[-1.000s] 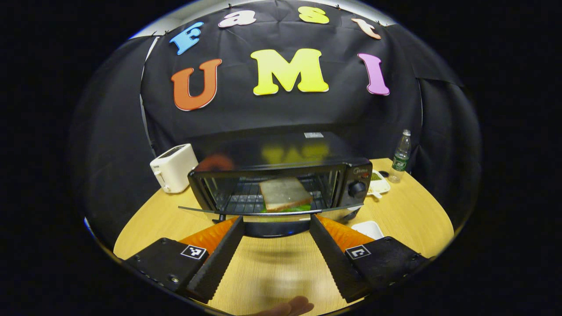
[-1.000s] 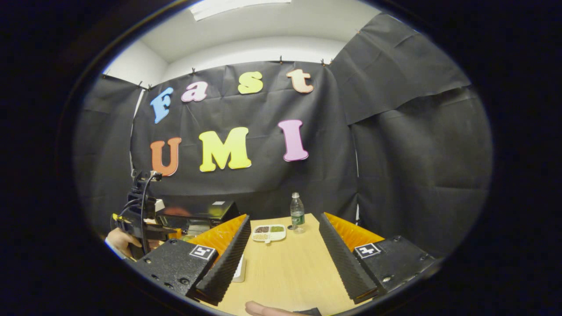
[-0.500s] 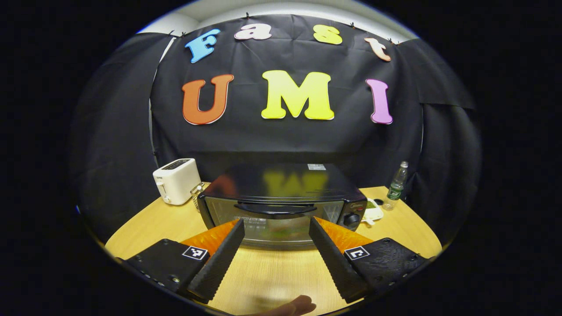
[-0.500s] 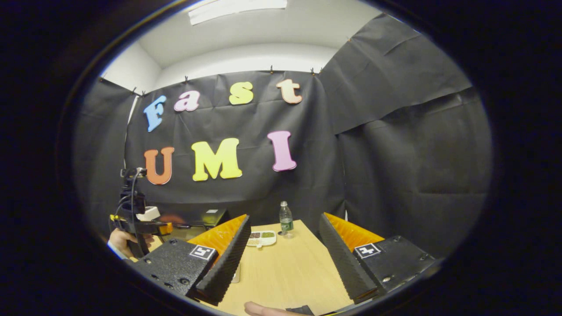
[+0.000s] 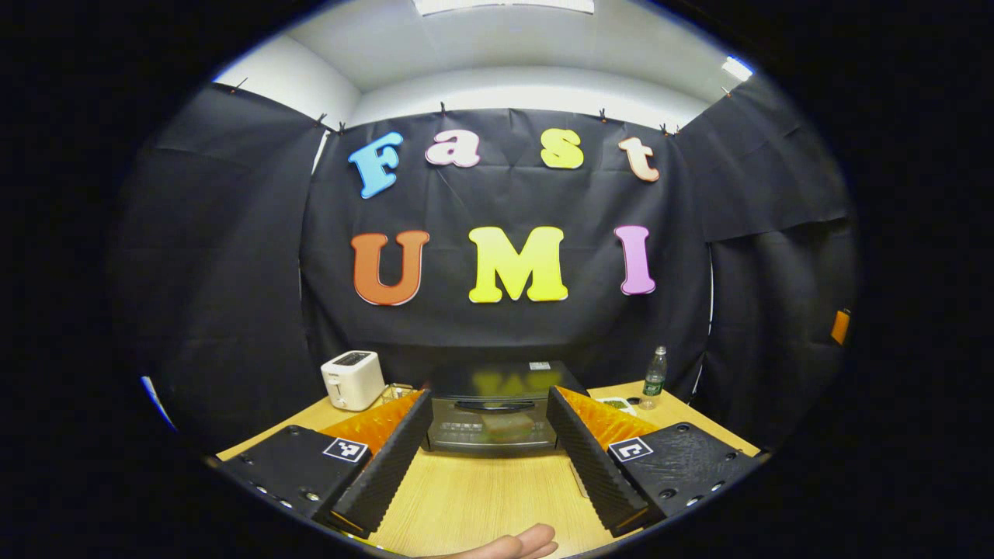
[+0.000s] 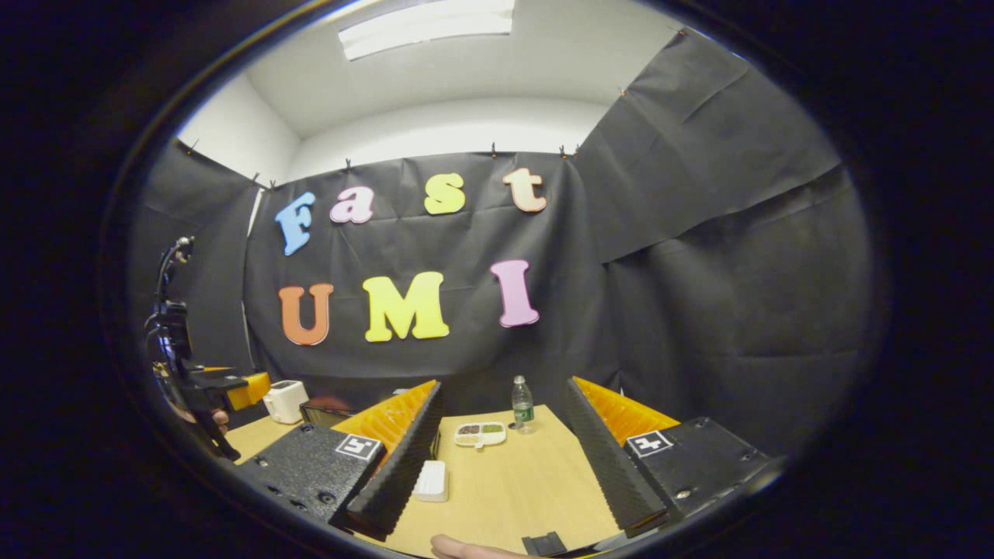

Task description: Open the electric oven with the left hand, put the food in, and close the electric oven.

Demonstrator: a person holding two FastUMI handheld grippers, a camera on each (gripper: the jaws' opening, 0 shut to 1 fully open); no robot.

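The electric oven sits at the back of the wooden table, its door shut, and through the glass a slice of food shows on the rack inside, so by the look of it the task is all but finished. The left gripper hangs well in front of the oven with its jaws spread wide and nothing between them; the right gripper is likewise spread and empty, pointing over the table toward a small divided dish and a water bottle near the far edge. What seems left is only a clean retreat: I would keep both grippers level and clear of the table, with no sideways sweep. In the right gripper view the left gripper shows off to one side, held up by a hand, well apart from the right one, so the two have room. The bare table in front of the oven gives plenty of space. The things to mind are the white toaster just beside the oven, the bottle by the table's far corner, and a small white block lying near the right gripper's finger.
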